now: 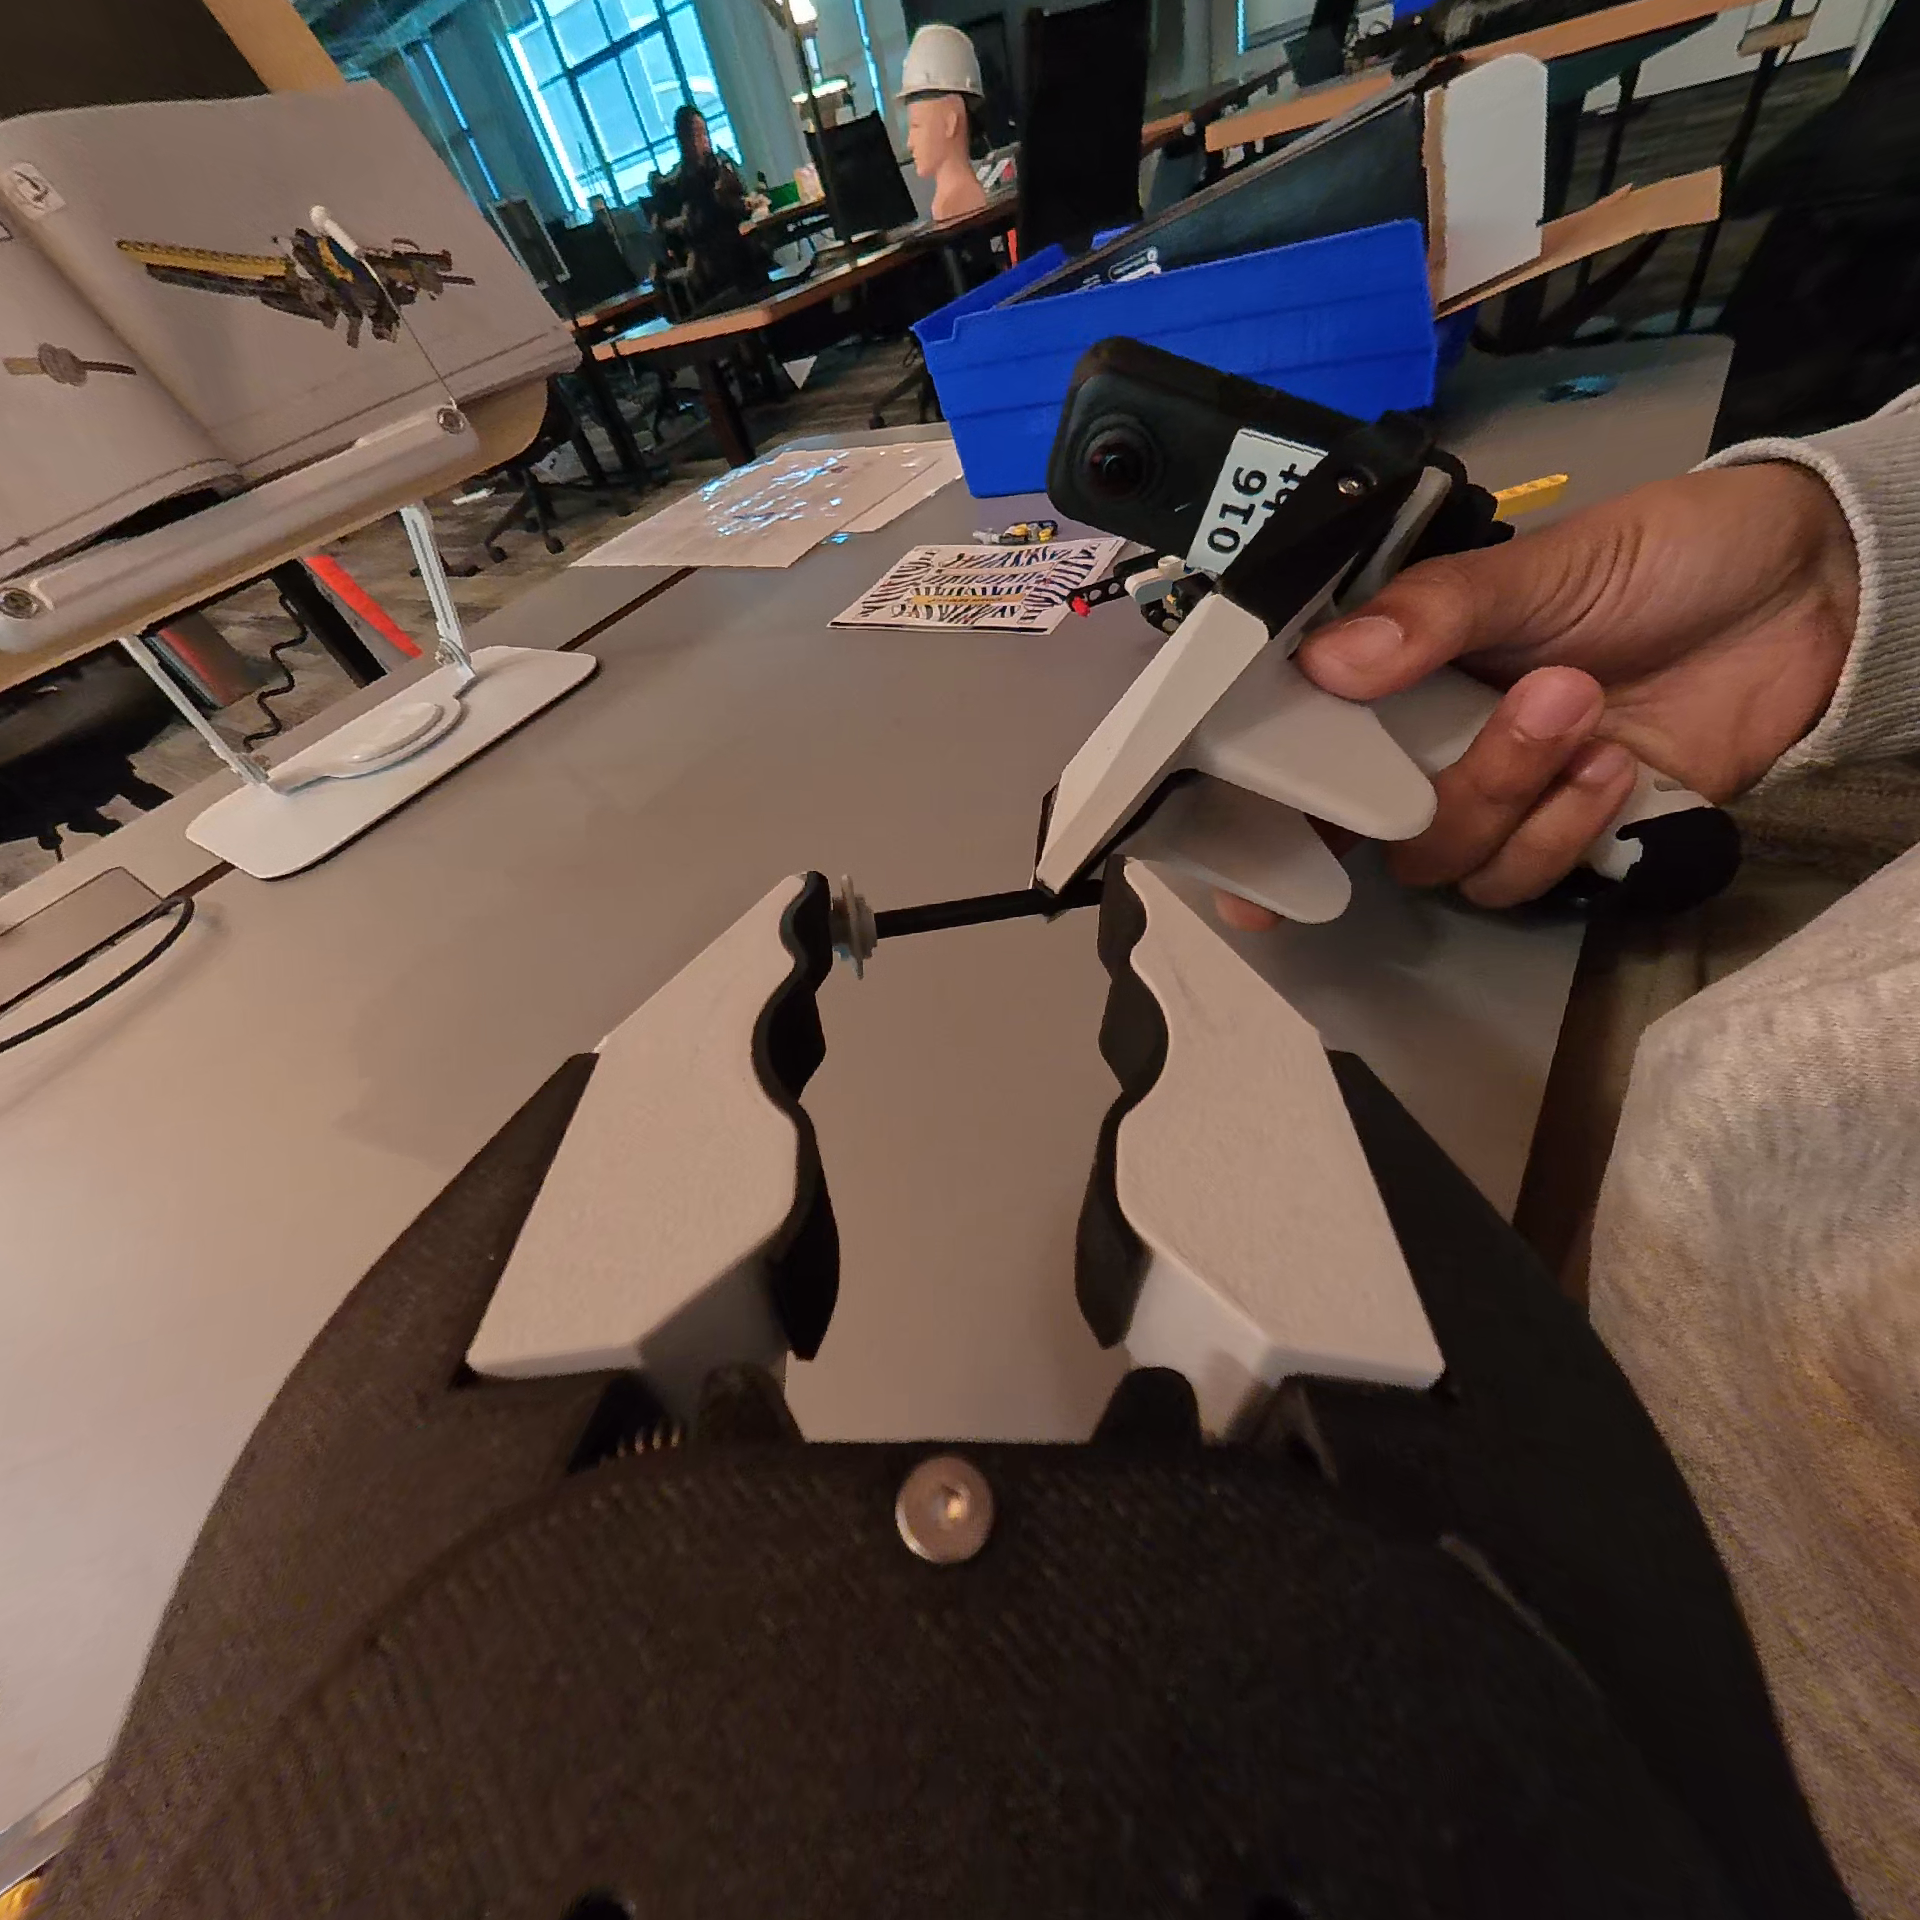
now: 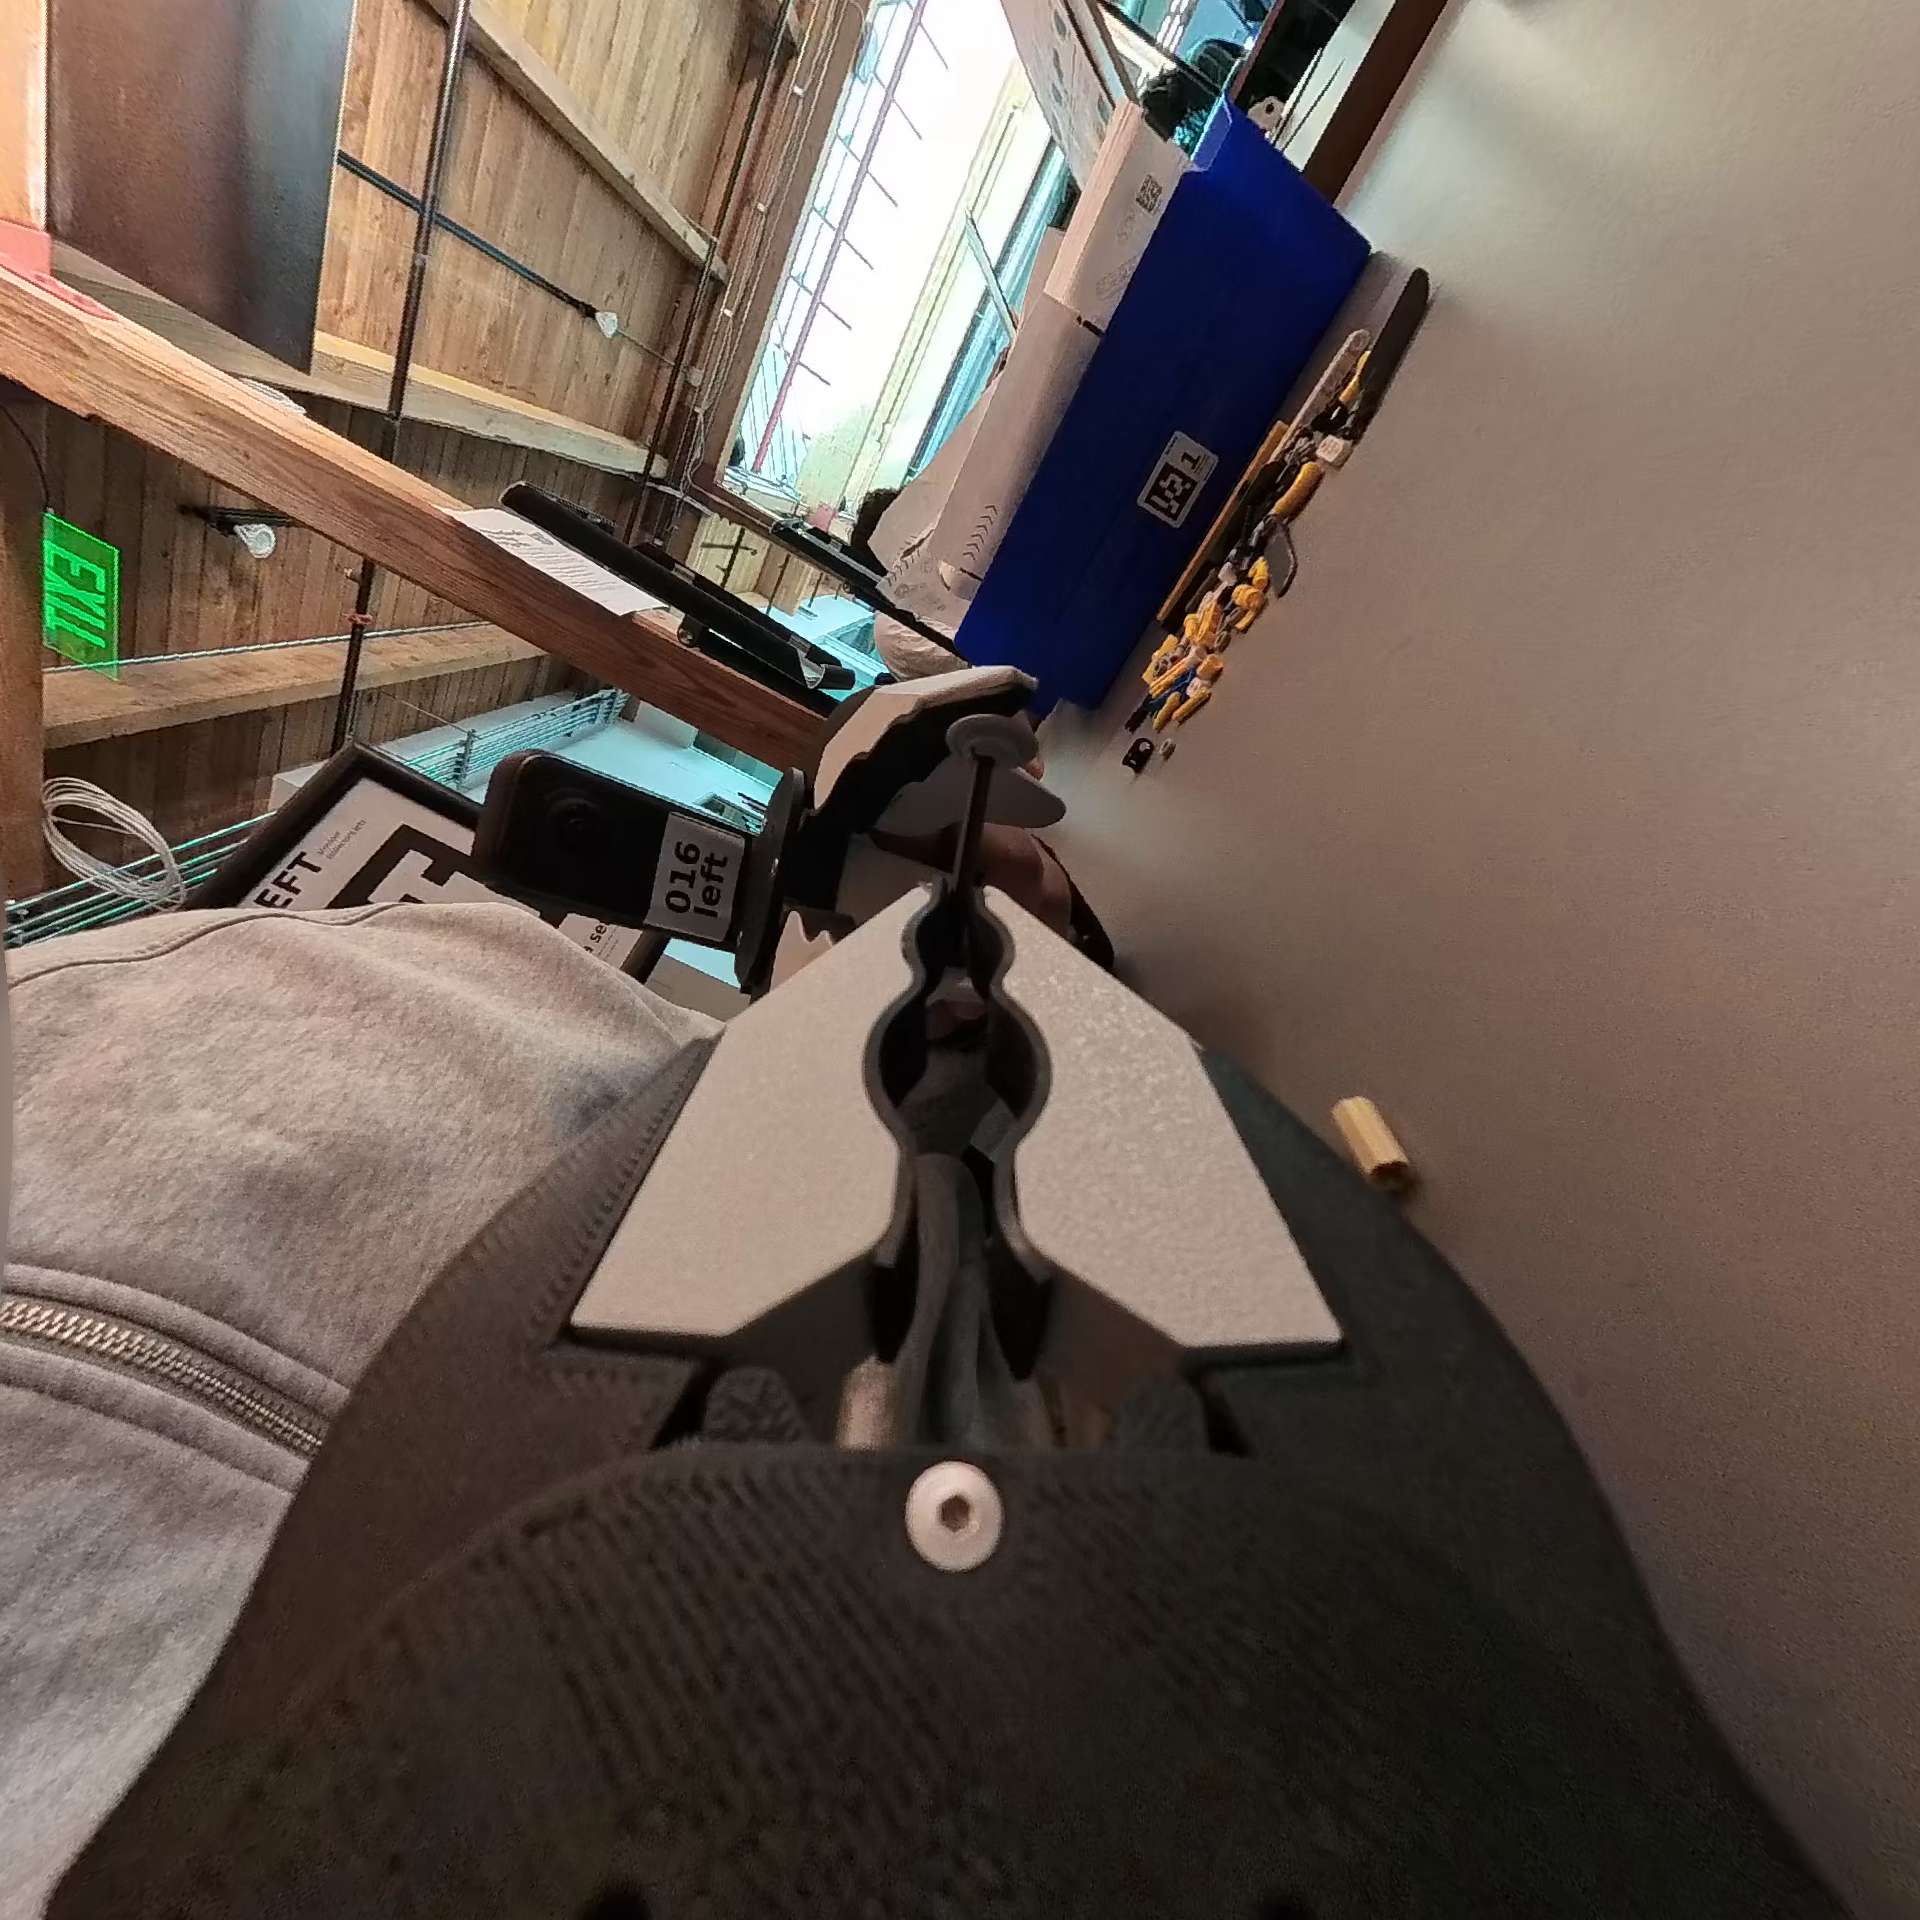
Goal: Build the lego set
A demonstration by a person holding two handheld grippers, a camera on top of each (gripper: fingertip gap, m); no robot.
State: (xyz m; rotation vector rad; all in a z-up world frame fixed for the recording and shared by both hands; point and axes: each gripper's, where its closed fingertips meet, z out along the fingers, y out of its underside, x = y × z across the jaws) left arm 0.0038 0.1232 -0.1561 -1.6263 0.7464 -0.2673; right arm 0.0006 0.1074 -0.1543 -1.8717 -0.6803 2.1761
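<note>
Grey table (image 1: 727, 727): booklet stand (image 1: 343, 727) far left. Left gripper (image 1: 961, 914) spread wide, grey disc (image 1: 854, 925) touching its left fingertip. Black rod (image 1: 956, 914) joins disc to right gripper (image 2: 961, 914), pinched shut on rod end. Blue bin (image 1: 1195, 353) behind.

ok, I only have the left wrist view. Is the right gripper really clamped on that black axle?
Observer: Yes. Seen along its own fingers, the right gripper is shut on the black axle, pinched at the very tips.
Operator: Any loose parts near it?
Observer: One tan tube-shaped piece lies alone on the table beside it.
Operator: Where are the other parts?
Observer: The yellow pieces are piled along the blue bin.
</note>
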